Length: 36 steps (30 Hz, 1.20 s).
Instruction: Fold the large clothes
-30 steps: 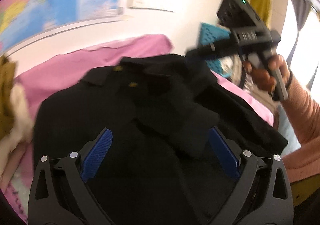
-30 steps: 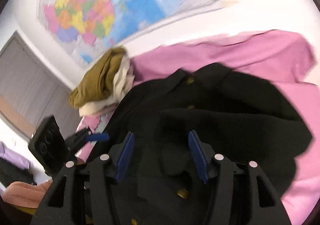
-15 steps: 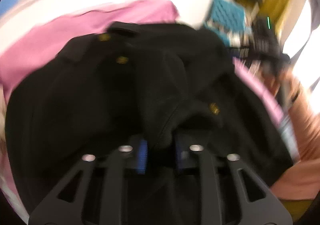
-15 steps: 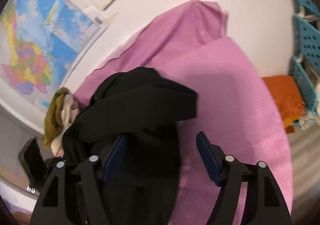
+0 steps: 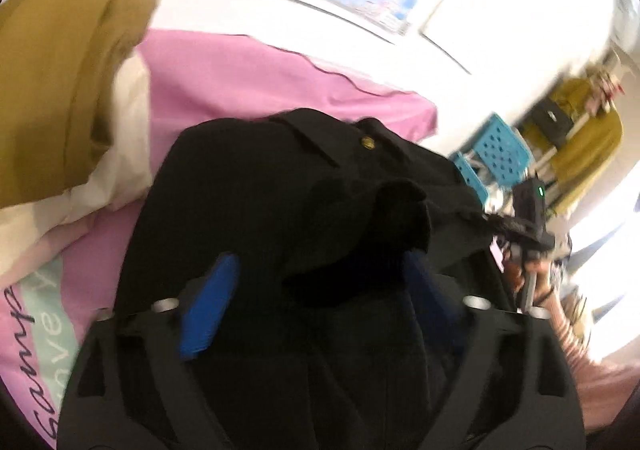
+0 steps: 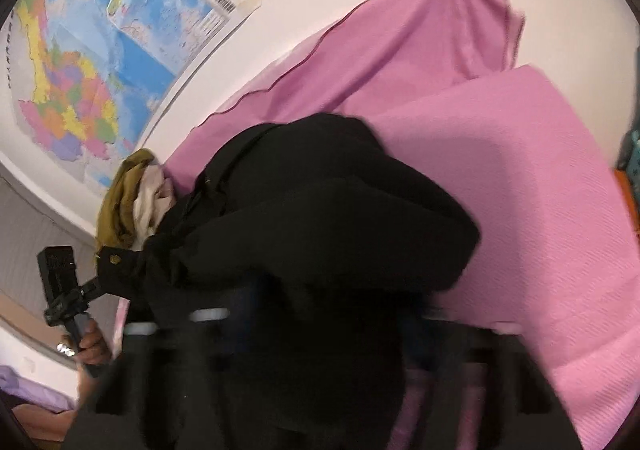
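Observation:
A black coat with brass buttons (image 5: 280, 190) lies bunched on a pink-covered bed (image 5: 248, 78). In the left wrist view my left gripper (image 5: 316, 286) stands open, its blue pads (image 5: 208, 302) apart, with a raised fold of the coat between and over them. The right gripper (image 5: 516, 226) shows at the coat's right edge, pinching cloth. In the right wrist view the coat (image 6: 320, 218) covers my right gripper (image 6: 320, 314), whose fingers are blurred and mostly hidden under it. The left gripper (image 6: 96, 282) shows at the coat's left corner.
A folded olive and cream clothes pile (image 5: 60, 90) lies at the bed's left, also in the right wrist view (image 6: 132, 202). A wall map (image 6: 88, 62) hangs behind. A turquoise crate (image 5: 496, 154) and a clothes rack (image 5: 576, 130) stand to the right. Bare pink sheet (image 6: 520, 178) lies right of the coat.
My left gripper was shut on a coat fold half a second ago and now stands open. My right gripper has closed in onto the coat's edge. The coat is more bunched.

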Each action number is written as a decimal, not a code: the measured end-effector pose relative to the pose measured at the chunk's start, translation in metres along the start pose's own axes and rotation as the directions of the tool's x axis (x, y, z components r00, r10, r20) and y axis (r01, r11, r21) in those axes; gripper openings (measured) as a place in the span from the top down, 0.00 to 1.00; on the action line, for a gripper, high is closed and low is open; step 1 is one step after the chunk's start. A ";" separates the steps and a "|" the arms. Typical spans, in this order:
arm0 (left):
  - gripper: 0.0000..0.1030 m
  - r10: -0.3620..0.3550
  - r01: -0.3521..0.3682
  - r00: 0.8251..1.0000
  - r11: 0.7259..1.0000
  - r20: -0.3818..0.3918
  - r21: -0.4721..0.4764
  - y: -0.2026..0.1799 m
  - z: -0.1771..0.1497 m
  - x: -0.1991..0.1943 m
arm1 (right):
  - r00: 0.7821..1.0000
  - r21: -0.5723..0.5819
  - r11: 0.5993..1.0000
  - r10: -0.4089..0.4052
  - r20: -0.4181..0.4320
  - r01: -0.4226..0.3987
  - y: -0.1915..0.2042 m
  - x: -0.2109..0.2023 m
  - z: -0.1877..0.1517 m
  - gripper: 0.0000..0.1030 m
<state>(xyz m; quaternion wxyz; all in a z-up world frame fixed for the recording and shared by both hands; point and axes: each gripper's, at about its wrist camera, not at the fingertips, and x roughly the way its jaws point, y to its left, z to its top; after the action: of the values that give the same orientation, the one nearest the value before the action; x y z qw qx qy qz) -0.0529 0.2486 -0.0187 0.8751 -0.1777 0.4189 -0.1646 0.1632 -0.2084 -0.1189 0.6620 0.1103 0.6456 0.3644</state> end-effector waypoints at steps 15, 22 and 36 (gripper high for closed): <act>0.51 -0.075 0.079 0.991 0.996 -0.112 0.038 -0.016 0.011 0.063 | 0.980 -0.071 0.982 -0.166 0.106 0.174 0.018 -0.074 0.024 0.93; 0.72 -0.125 0.134 0.983 0.990 -0.135 0.054 -0.036 0.009 0.081 | 0.954 -0.055 0.970 -0.220 0.202 0.235 0.019 -0.118 0.032 0.94; 0.29 0.020 -0.006 0.994 0.991 -0.106 0.131 -0.063 0.024 0.099 | 0.952 -0.133 0.943 -0.302 0.040 0.305 0.007 -0.062 0.025 0.36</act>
<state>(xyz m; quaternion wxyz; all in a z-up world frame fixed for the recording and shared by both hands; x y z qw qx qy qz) 0.0158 0.1539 -0.0430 0.8622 -0.1084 0.4547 -0.1952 0.1903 -0.2340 -0.0636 0.7224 -0.0331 0.6218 0.3008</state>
